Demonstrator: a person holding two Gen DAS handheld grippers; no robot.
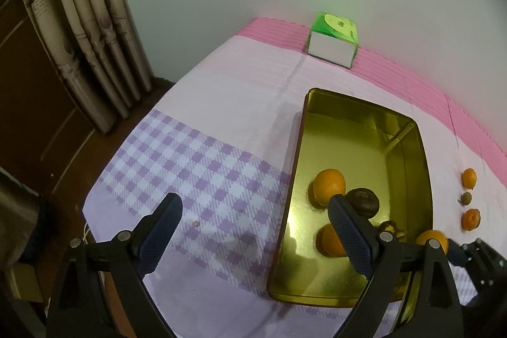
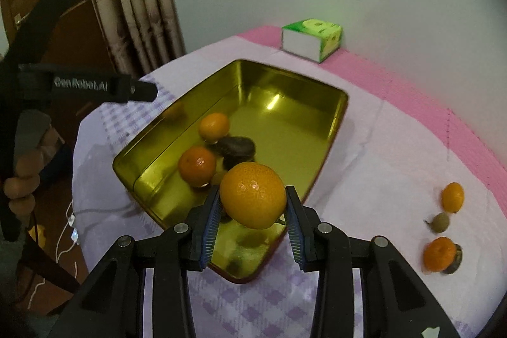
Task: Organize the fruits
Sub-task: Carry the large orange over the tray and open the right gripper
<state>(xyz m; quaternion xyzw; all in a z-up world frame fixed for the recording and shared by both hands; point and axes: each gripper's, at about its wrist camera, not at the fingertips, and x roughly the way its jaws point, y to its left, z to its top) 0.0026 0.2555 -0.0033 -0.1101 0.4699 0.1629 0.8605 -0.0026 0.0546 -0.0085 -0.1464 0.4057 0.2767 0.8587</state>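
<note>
A gold metal tin (image 2: pixel 329 129) (image 1: pixel 415 154) lies on the table and holds two oranges (image 2: pixel 214 125) (image 2: pixel 197 166) and a dark brown fruit (image 2: pixel 236 148). My right gripper (image 2: pixel 253 205) is shut on an orange (image 2: pixel 253 195) and holds it above the tin's near end; this orange also shows in the left wrist view (image 1: pixel 432 238). My left gripper (image 1: pixel 253 211) is open and empty, over the tin's left rim. On the cloth right of the tin lie two oranges (image 2: pixel 453 197) (image 2: pixel 439 254) and a small brownish fruit (image 2: pixel 440 222).
A green and white tissue box (image 2: pixel 312 38) (image 1: pixel 332 43) stands at the table's far edge by the wall. A pink and purple checked cloth (image 1: pixel 202 173) covers the table. Curtains (image 1: pixel 82 21) hang at the left, past the table edge.
</note>
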